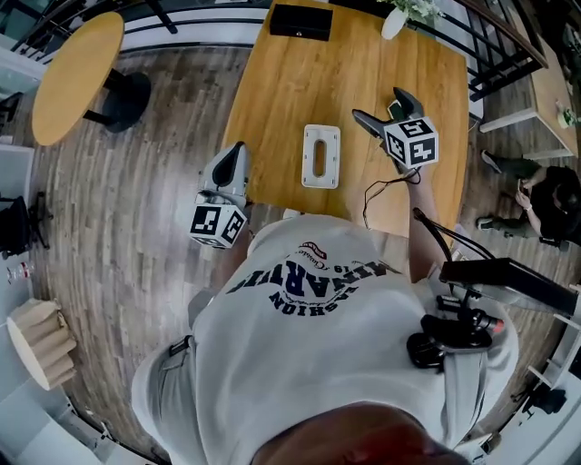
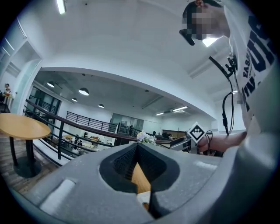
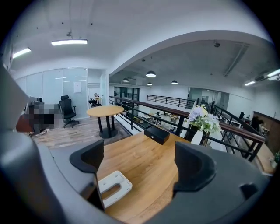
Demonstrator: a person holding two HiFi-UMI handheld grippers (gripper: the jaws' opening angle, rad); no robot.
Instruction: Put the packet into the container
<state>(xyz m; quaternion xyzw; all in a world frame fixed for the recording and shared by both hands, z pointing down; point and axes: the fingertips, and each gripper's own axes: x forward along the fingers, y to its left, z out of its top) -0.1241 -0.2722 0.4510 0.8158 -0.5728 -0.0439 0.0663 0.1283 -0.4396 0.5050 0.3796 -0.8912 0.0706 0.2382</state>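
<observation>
A white rectangular container point(image 1: 320, 156) with a long slot in its top lies flat on the wooden table point(image 1: 272, 100); in the right gripper view the container point(image 3: 113, 187) sits low, beside the left jaw. No packet shows in any view. My right gripper point(image 1: 382, 108) hovers over the table to the right of the container, open and empty, and in its own view the gripper point(image 3: 140, 164) has its jaws wide apart. My left gripper point(image 1: 237, 151) hangs off the table's front-left corner, shut. In its own view the left gripper point(image 2: 137, 148) has jaw tips that meet, with nothing between them.
A black box point(image 1: 300, 21) and a white vase with flowers point(image 1: 396, 20) stand at the table's far edge. A round wooden table point(image 1: 77, 64) stands on the floor at left. Railings run behind the table. A person's torso fills the lower head view.
</observation>
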